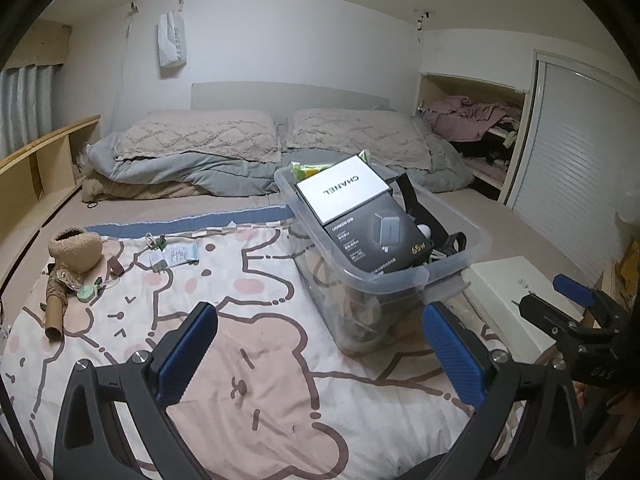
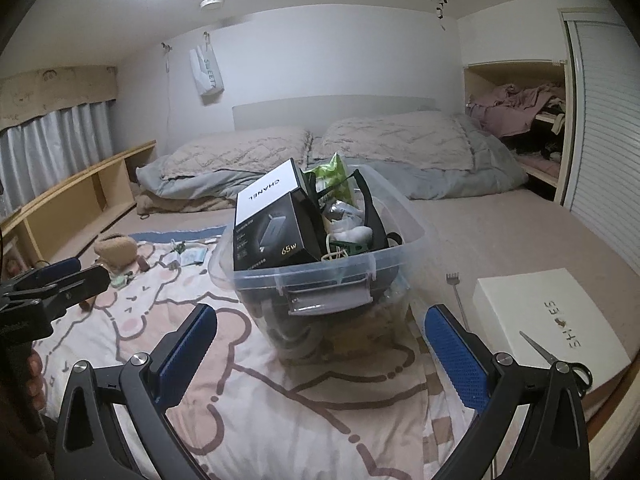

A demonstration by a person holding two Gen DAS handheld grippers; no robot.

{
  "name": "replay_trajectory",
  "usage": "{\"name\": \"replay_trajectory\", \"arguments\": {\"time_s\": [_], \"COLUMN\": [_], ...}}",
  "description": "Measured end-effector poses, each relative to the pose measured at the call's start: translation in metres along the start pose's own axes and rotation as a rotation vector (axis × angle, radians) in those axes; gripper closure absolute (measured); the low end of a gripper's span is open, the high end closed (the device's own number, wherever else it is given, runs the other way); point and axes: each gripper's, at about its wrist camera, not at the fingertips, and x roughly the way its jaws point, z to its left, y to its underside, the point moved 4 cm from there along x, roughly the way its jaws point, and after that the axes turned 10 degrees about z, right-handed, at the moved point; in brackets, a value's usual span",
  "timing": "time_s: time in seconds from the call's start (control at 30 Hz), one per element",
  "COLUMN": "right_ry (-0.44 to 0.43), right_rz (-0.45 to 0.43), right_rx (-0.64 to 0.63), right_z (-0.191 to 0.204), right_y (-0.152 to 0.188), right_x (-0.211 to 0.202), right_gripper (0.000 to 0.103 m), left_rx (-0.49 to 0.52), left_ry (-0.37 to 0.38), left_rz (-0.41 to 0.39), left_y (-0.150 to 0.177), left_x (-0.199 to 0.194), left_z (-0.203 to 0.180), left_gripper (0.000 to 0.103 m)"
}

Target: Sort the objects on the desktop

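Both the left hand-held gripper (image 1: 320, 356) and the right hand-held gripper (image 2: 320, 356) are spread wide and hold nothing, above bare blanket (image 1: 248, 380) on the bed. One clear bin (image 2: 304, 276) stands ahead, its lower contents indistinct through the wall. Right: one white shoebox (image 2: 548, 320) carrying one pair of scissors (image 2: 560, 360), partly hidden by the finger; far left: small clutter (image 1: 76, 268), uncountable.

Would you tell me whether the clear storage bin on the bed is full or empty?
Full: the clear bin has boxes and a green packet rising above its rim.
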Motion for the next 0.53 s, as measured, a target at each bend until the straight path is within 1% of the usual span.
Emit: {"name": "replay_trajectory", "arguments": {"time_s": [0.2, 0.53], "right_ry": [0.005, -0.002], "right_rz": [0.015, 0.021], "right_rx": [-0.009, -0.013], "right_z": [0.0037, 0.0067], "right_y": [0.0045, 0.0052], "right_x": [0.0038, 0.0037], "right_gripper": [0.000, 0.000], "left_rx": [-0.006, -0.008], "left_ry": [0.000, -0.009], "left_rz": [0.016, 0.009], "left_y": [0.0040, 0.0068], "left_x": [0.0049, 0.0071], "left_z": [0.0018, 0.0019], "left_gripper": [0.000, 0.000]}}
